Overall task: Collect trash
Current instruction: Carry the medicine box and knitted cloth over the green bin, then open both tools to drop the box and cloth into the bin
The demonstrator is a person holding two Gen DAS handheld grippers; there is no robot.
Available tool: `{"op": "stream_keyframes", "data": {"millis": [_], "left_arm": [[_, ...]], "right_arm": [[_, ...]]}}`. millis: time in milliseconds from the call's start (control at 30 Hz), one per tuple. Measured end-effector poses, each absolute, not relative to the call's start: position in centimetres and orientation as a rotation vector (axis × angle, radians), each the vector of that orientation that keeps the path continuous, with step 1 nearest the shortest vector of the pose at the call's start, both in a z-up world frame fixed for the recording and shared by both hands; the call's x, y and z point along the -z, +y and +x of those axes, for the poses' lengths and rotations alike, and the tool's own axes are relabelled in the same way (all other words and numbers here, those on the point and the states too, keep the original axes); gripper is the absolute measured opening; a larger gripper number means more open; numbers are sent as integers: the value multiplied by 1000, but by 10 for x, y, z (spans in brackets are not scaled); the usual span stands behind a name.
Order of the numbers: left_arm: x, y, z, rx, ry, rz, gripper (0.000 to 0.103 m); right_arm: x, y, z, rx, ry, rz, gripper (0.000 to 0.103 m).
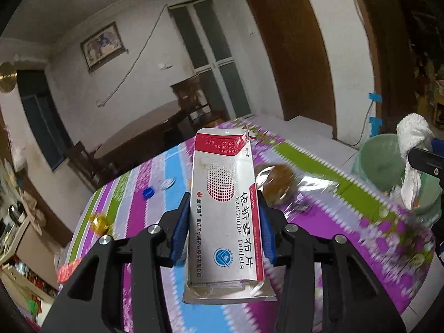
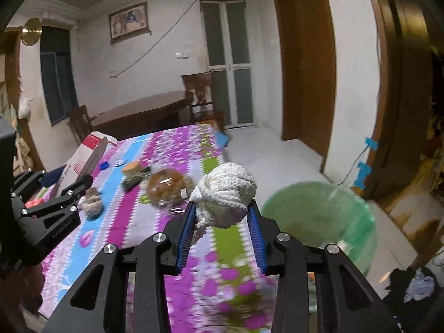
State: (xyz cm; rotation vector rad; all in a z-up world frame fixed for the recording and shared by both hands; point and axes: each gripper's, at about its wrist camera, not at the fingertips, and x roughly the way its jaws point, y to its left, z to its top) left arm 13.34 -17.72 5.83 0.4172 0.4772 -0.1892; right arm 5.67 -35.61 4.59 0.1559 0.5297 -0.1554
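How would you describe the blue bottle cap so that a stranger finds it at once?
Start at the striped tablecloth and look beyond the medicine box held by the left gripper. The blue bottle cap lies there; the lid beside it is white.

White walls, framed picture (image 2: 128, 24), brown door (image 2: 305, 63) — dark wood table (image 2: 141, 111), chair (image 2: 201, 97).

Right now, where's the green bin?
The green bin sits on the floor off the table's right edge, just right of the white rag in the right gripper.
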Motion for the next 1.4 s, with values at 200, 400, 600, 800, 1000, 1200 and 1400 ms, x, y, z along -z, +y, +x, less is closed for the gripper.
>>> {"op": "stream_keyframes", "data": {"millis": [200, 400, 600, 800, 1000, 1200, 1400], "left_arm": [[-65, -226, 138, 265, 448, 446, 43], [-63, -270, 146, 351, 443, 476, 43], [-54, -316, 156, 465, 455, 498, 43], [-43, -358, 174, 670, 530, 499, 43], [-25, -389, 192, 869, 610, 495, 44], [1, -403, 196, 972, 684, 550, 44], [13, -410, 191, 993, 710, 584, 45]], "right_arm": [[-59, -398, 49, 243, 527, 114, 39], [-66, -436, 44, 315, 556, 68, 39], [-67, -482, 45, 392, 617, 56, 39], [-70, -518, 49, 409, 695, 26, 39], [-58, -546, 69, 369, 805, 18, 39], [-33, -561, 88, 355, 866, 7, 39], [-9, -561, 100, 344, 904, 14, 39]]}}
